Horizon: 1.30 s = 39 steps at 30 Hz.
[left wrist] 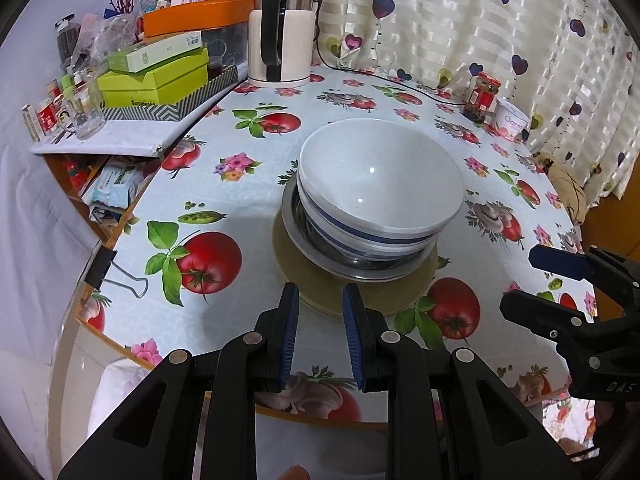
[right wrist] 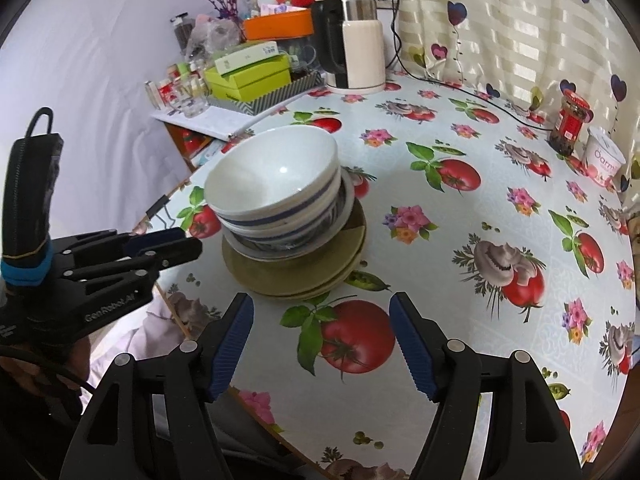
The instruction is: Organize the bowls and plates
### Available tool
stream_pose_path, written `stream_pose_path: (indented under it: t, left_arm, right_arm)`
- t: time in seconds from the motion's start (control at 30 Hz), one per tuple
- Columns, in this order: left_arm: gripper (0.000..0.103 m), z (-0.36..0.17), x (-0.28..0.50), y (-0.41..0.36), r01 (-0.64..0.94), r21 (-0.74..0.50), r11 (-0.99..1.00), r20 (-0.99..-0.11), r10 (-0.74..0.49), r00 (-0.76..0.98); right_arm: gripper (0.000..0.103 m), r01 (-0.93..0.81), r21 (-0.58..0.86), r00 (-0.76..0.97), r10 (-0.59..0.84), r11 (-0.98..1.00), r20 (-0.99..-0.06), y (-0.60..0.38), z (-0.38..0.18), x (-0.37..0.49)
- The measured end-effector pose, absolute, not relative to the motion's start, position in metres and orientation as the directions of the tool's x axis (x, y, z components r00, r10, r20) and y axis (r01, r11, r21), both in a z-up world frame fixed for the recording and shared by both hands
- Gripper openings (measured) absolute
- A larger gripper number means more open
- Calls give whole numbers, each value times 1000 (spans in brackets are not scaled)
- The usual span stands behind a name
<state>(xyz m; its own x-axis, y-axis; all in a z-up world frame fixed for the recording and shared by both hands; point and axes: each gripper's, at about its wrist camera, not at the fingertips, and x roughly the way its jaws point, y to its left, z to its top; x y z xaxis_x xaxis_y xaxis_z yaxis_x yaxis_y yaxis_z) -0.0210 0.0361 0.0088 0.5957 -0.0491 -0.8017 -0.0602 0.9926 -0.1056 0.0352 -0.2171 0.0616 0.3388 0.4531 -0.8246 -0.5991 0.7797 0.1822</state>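
A stack stands on the flowered tablecloth: white bowls with blue bands (left wrist: 380, 184) nested on top, in a steel dish (left wrist: 316, 248), on olive-green plates (left wrist: 360, 300). The same bowls (right wrist: 276, 176) and plates (right wrist: 296, 272) show in the right wrist view. My left gripper (left wrist: 320, 300) is open and empty, just short of the plates' near rim; it also shows at the left of the right wrist view (right wrist: 172, 244). My right gripper (right wrist: 320, 312) is wide open and empty, a little back from the stack, and shows at the right of the left wrist view (left wrist: 532, 284).
A white kettle (left wrist: 280, 36) stands at the table's back with its cord running right. A red-lidded jar (left wrist: 482, 98) and a yoghurt cup (left wrist: 512, 118) stand near the curtain. A cluttered shelf with green boxes (left wrist: 156, 80) is at the left. A binder clip (left wrist: 104, 270) grips the table edge.
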Motion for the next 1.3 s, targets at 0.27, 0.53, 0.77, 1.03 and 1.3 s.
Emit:
stream_pose_path:
  t: [0.27,0.53,0.77,1.03,1.3]
  left_arm:
    - [23,6,-21,34,-55,-101,993,-803,-49,595]
    - [23,-1,-18,30,-50,-87,995,-813,-41,581]
    - [23,-4,-15,31,-53,-82,995,-815,-36,579]
    - [23,-8,-13,32,-56,-73,996,-817,-27,575]
    - [23,-10,-13,33,-58,-68,996,-820,-23,572]
  right_arm:
    - [71,-607,144,346,423,781,-837,-215,55,33]
    - [71,-628,132,331,417,767,-846,-206,48,30]
    - [71,-638,126,322,412,760,-852,-201,42,31]
    - [71,-649,118,312,404,752,-860,-195,38,31]
    - [72,-655,114,307,401,747,-863,-191,36,31]
